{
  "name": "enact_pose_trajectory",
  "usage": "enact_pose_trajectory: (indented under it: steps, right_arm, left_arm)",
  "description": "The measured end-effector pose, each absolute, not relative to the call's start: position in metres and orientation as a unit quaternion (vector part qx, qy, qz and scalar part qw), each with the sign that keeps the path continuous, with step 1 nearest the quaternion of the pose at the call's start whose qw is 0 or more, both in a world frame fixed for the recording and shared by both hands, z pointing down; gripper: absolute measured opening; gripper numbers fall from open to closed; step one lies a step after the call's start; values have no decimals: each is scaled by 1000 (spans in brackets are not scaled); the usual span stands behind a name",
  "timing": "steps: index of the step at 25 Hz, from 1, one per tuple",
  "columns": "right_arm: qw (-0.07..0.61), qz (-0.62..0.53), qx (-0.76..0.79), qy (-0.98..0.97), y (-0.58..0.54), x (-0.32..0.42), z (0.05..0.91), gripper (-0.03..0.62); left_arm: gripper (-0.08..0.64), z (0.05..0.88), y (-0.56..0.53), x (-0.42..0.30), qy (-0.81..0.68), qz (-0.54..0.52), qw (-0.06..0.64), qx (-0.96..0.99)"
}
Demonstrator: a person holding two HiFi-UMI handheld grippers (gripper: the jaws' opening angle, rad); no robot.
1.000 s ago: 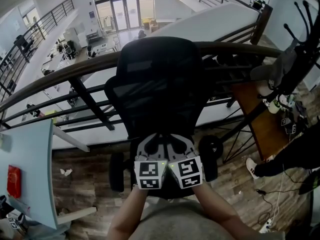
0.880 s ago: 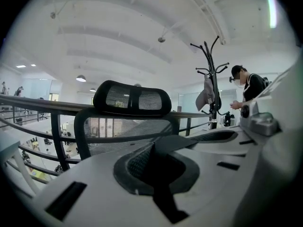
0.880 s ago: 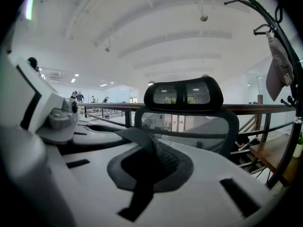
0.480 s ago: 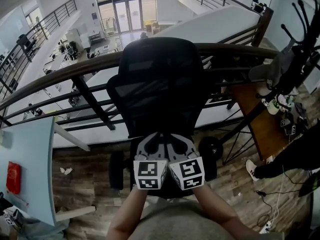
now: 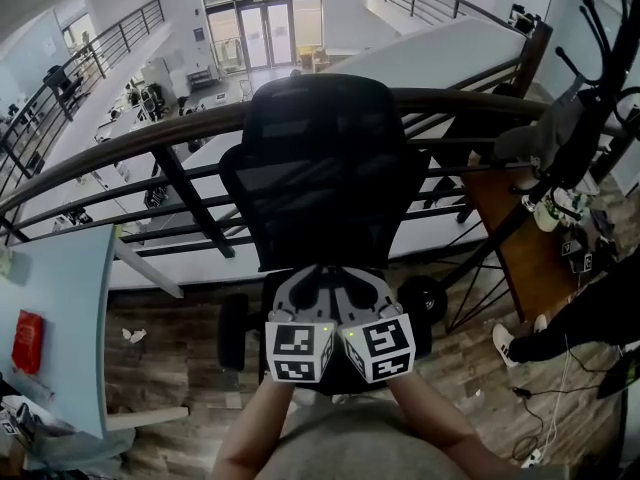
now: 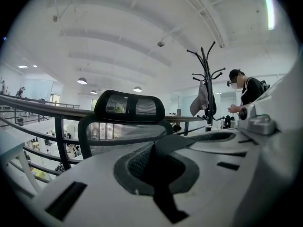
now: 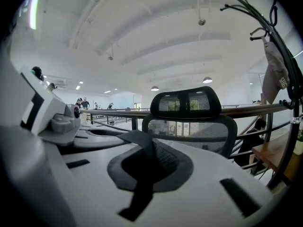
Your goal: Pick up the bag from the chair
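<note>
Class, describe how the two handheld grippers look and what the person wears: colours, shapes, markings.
The left gripper and right gripper match: pale grey, broad flat bodies with dark rounded recesses and black pads. Each carries a cube of black-and-white square markers with a tiny green light. The forearms are unsleeved; the top is grey.

A black mesh office chair [image 5: 325, 168] stands on its wheels on the wooden plank floor [image 5: 190, 368], close against a railing [image 5: 150, 138]; its seat is mostly hidden. On the floor lie a scrap of crumpled paper [image 5: 132, 335] left of the chair and loose cables [image 5: 545, 408] at the right. A pale table [image 5: 60, 318] at the left carries a flat red thing [image 5: 27, 341].
</note>
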State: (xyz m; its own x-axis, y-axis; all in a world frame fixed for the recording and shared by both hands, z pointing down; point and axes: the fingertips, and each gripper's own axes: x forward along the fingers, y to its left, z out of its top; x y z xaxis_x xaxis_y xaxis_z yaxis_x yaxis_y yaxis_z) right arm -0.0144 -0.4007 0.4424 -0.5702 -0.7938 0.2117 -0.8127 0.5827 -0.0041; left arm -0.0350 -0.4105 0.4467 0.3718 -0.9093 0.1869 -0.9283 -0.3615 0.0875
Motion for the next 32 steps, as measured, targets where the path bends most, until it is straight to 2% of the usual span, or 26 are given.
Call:
enact_pose_trajectory:
  steps: [32]
  right_arm:
    - [81,24,419,-904,-266,-32,394,0]
  left_arm:
    - [2,398,-273,-48,-556,16,81,827]
